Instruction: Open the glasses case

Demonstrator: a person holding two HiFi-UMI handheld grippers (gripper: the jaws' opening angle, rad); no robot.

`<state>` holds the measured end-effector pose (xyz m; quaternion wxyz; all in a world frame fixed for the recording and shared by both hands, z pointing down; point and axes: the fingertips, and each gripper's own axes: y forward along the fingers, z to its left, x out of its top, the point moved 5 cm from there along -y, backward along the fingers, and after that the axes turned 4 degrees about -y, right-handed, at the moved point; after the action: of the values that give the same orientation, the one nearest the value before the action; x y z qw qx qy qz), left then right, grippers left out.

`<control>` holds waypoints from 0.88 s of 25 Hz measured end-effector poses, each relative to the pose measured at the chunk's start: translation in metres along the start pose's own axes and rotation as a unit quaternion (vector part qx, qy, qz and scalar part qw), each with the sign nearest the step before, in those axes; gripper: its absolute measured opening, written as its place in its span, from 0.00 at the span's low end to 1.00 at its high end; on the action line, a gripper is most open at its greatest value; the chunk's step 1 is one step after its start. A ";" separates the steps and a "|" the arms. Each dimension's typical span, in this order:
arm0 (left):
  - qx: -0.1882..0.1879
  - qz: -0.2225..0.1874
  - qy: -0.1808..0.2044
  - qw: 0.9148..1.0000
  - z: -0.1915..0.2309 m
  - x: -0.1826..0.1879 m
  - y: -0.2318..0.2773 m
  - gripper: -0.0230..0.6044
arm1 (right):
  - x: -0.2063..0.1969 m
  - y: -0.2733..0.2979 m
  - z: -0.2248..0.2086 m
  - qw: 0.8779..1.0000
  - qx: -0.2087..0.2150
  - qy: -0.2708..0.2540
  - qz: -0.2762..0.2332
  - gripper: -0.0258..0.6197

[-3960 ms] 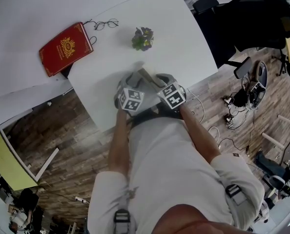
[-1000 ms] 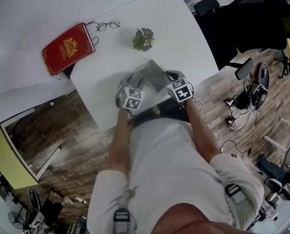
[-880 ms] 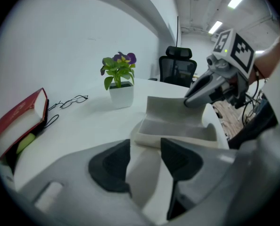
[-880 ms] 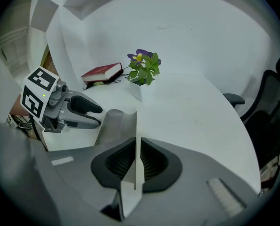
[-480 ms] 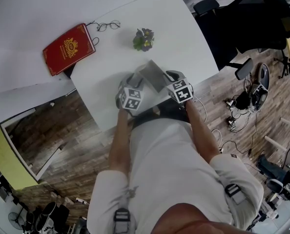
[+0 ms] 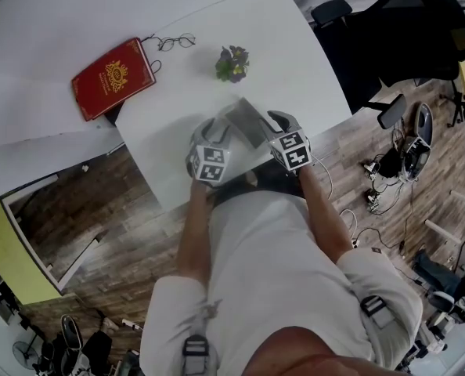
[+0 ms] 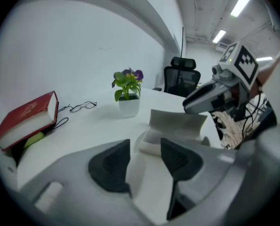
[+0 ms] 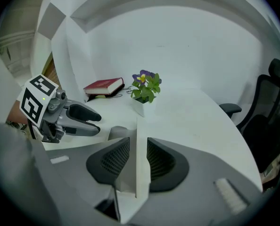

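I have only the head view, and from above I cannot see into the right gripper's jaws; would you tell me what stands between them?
Observer: In the right gripper view, the raised lid stands edge-on between the jaws of the right gripper, which have just been opening.
Operator: Thank you. Is the left gripper holding anything?
Observer: No. The left gripper view shows the jaws of the left gripper apart, with the near end of the glasses case at their tips and nothing pinched between them.
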<state>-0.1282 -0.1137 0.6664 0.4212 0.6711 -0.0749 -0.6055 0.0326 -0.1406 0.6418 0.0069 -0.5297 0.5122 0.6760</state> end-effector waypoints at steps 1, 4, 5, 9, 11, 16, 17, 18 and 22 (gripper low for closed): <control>0.002 -0.007 -0.002 1.000 0.000 0.003 -0.003 0.36 | 0.003 -0.003 0.001 1.000 -0.002 -0.001 -0.008 0.22; 0.004 -0.022 -0.012 1.000 -0.002 0.013 -0.014 0.36 | 0.012 -0.010 0.002 0.999 -0.009 -0.001 -0.036 0.22; 0.004 -0.031 -0.013 0.999 -0.002 0.018 -0.018 0.36 | 0.016 -0.013 0.002 0.999 -0.013 -0.002 -0.046 0.22; 0.017 -0.080 -0.008 0.997 0.000 0.042 -0.038 0.36 | 0.031 -0.028 0.006 0.997 -0.023 -0.013 -0.077 0.22; 0.023 -0.103 -0.007 0.994 0.000 0.054 -0.048 0.36 | 0.040 -0.037 0.009 0.995 -0.030 -0.018 -0.095 0.23; 0.033 -0.152 -0.005 0.988 0.000 0.078 -0.073 0.36 | 0.061 -0.062 0.015 0.989 -0.046 -0.030 -0.137 0.25; 0.036 -0.161 -0.005 0.986 0.000 0.082 -0.078 0.36 | 0.065 -0.066 0.017 0.988 -0.046 -0.032 -0.144 0.26; 0.038 -0.169 -0.005 0.985 0.001 0.086 -0.083 0.36 | 0.069 -0.070 0.019 0.987 -0.047 -0.034 -0.151 0.26; 0.048 -0.196 -0.003 0.979 0.004 0.098 -0.102 0.36 | 0.083 -0.085 0.026 0.982 -0.048 -0.042 -0.176 0.26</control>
<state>-0.1483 -0.1109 0.5264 0.2612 0.6906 0.0278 -0.6739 0.0245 -0.1263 0.5209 0.1223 -0.5823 0.3772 0.7097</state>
